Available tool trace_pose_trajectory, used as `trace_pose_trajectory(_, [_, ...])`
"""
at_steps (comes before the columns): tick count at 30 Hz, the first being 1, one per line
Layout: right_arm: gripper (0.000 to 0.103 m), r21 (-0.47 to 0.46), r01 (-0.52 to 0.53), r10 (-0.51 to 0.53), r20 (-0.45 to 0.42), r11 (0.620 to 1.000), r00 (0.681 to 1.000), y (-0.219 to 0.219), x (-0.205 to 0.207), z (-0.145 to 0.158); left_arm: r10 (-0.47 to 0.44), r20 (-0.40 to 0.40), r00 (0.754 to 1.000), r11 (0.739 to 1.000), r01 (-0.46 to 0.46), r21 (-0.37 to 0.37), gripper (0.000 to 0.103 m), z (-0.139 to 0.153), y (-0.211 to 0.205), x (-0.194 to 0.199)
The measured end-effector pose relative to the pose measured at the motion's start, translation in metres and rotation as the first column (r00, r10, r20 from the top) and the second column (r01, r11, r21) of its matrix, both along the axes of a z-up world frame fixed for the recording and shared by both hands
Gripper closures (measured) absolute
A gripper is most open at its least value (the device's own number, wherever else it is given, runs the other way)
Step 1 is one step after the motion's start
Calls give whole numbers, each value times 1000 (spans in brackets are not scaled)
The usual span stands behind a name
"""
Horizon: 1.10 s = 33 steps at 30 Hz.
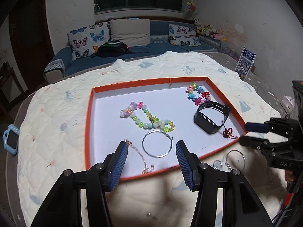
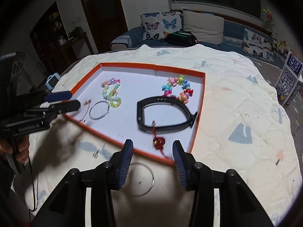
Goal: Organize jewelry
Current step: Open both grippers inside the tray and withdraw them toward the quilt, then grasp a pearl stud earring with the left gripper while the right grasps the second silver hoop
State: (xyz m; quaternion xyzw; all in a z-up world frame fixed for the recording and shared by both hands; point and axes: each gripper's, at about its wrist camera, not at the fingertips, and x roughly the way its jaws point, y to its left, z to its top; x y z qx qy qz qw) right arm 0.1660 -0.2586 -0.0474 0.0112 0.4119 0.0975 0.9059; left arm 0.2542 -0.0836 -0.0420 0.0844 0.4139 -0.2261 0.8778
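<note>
An orange-rimmed white tray [image 1: 89, 117] [image 2: 198, 117] lies on a quilt. In it are a pastel bead bracelet [image 1: 147, 119] [image 2: 111, 92], a colourful charm bracelet [image 1: 198, 93] [image 2: 176, 89], a black smart band [image 1: 210, 117] [image 2: 164, 113], a red knot charm [image 1: 227, 132] [image 2: 159, 141], a silver hoop earring [image 1: 157, 143] [image 2: 99, 110] and a thin gold chain [image 1: 140, 157]. My left gripper [image 1: 151, 147] is open and empty above the hoop. My right gripper [image 2: 151, 147] is open and empty over the tray's near corner. A second hoop [image 1: 235, 158] [image 2: 140, 179] and a small ring [image 1: 217, 164] [image 2: 95, 154] lie on the quilt outside.
A light-blue child's watch [image 1: 11, 140] [image 2: 52, 81] lies at the quilt's left edge. A blue printed box [image 1: 246, 62] [image 2: 287, 81] stands at the right. A sofa with butterfly cushions [image 1: 87, 39] is behind the table.
</note>
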Motion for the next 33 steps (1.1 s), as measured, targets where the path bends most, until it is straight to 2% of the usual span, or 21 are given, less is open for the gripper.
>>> trace_pose_trajectory(7, [47, -30, -40, 39, -26, 999, 999, 13, -20, -14, 16, -2, 1000, 1000, -16, -2, 44, 6, 21, -32])
trace_pose_trajectory(16, [47, -54, -58, 55, -60, 997, 997, 20, -24, -33, 6, -44, 999, 1000, -5, 2, 44, -9, 42, -67])
trace_pose_trajectory(25, [47, -73, -72, 67, -61, 995, 996, 25, -23, -35, -2, -93, 996, 1000, 1, -12, 44, -32, 48, -81])
trace_pose_trajectory(33, [46, -79, -75, 70, -60, 994, 996, 26, -20, -35, -17, -107, 994, 1000, 16, -7, 44, -44, 52, -77])
